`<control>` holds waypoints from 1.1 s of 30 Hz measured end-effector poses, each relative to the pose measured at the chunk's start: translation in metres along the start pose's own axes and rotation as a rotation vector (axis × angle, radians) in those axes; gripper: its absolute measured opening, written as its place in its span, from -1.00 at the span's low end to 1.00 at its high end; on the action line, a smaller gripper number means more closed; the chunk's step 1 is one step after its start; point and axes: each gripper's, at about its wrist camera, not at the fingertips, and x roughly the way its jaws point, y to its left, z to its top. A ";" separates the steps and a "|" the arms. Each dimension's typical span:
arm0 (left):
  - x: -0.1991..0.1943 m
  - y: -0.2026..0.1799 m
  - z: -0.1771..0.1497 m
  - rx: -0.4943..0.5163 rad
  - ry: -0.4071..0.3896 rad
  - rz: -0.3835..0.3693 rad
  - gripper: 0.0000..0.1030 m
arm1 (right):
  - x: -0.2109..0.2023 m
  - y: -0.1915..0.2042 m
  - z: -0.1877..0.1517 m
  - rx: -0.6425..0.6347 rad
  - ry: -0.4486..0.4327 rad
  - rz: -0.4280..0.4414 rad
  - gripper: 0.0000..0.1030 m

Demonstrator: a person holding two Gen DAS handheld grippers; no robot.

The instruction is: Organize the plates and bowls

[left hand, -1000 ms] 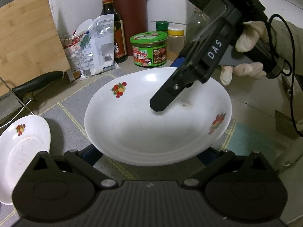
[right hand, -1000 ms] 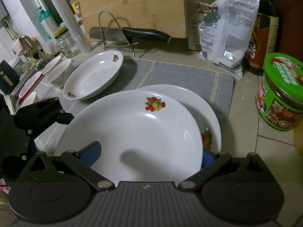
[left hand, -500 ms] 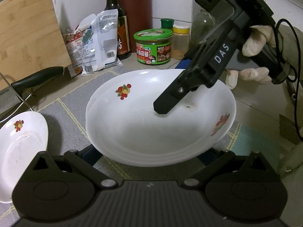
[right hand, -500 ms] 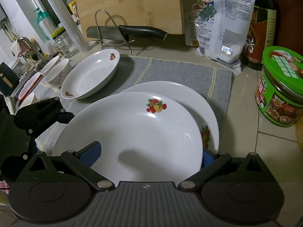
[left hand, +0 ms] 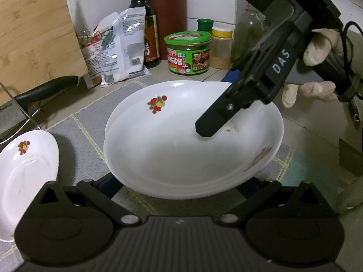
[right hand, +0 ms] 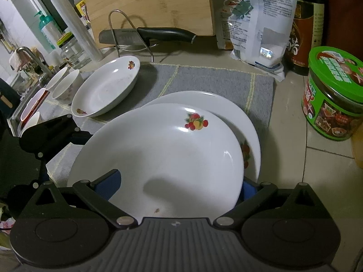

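At centre frame in both wrist views sits the top plate (right hand: 158, 158), white and glossy, a small red-and-yellow fruit print near its far rim and a few brown specks inside. It lies skewed on a second plate (right hand: 226, 106) of the same pattern, both on a grey mat (right hand: 215, 79). The right gripper (left hand: 217, 117) is clamped on the top plate's rim, one finger inside. The left gripper (left hand: 181, 181) straddles the stack's near edge; whether it grips, I cannot tell. At left lies a third plate (right hand: 106, 88).
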 end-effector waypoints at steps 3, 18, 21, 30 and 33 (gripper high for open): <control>0.000 0.002 0.001 -0.011 0.003 -0.002 0.98 | -0.001 0.000 0.000 0.009 0.004 -0.003 1.00; 0.002 0.001 0.003 -0.026 0.023 0.009 0.99 | -0.004 0.004 0.002 0.028 0.031 -0.027 1.00; 0.002 0.002 0.004 -0.030 0.035 0.013 0.99 | -0.004 0.004 0.004 0.046 0.039 -0.034 1.00; 0.002 0.001 0.005 -0.026 0.053 0.025 0.99 | -0.004 0.007 0.008 0.073 0.061 -0.062 1.00; 0.003 0.001 0.006 -0.025 0.054 0.028 0.99 | -0.004 0.008 0.008 0.076 0.066 -0.071 1.00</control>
